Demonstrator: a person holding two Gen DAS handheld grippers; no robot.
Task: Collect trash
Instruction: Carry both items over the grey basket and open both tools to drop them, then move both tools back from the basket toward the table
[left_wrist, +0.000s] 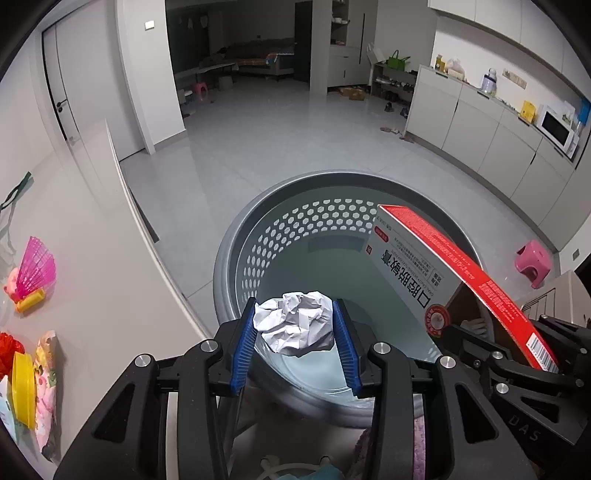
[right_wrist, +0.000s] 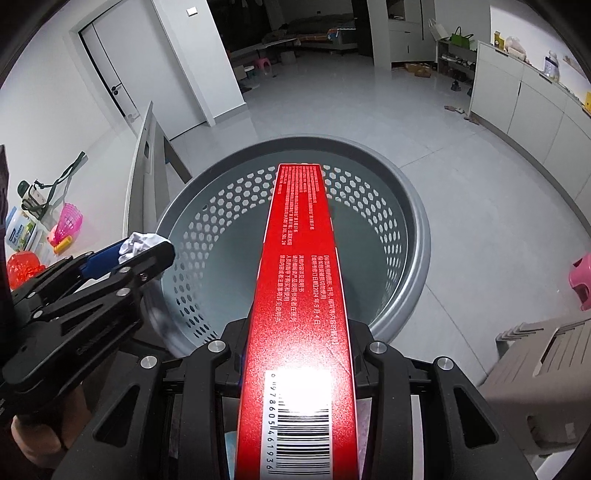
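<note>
**A:** Paper ball (left_wrist: 295, 323) first: where is it sitting right now?

**B:** It is hanging over the near rim of the grey bin (left_wrist: 236, 236), squeezed between the blue pads (left_wrist: 243, 347) of the left gripper (left_wrist: 295, 332). The jaws are clenching it from both sides, and it is bulging a little above them.

**A:** And the red and white box (right_wrist: 303, 266)?

**B:** The right gripper (right_wrist: 299, 354) is grasping it near the barcode end, with the long body reaching out over the middle of the bin's mouth. In the left view it is tilting down toward the inside.

**A:** How are they going to handle?

**B:** I am judging the paper as very light and soft; it is crushing easily, so a grip across its middle is holding fine, and it should simply drop. The box is looking stiff but light, probably empty card. Holding it by one end is leaving a long overhang, so it may be swinging or slipping if the pads loosen unevenly.

**A:** Anything in the bin already?

**B:** Its floor is showing bare between the perforated walls.

**A:** What is lying around it?

**B:** A white table (left_wrist: 110, 280) is standing to the left, with a pink fan (left_wrist: 37, 269) and yellow lid (left_wrist: 23, 389) toward its near edge, and a pink stool (left_wrist: 533, 264) is sitting on the floor to the right.
</note>
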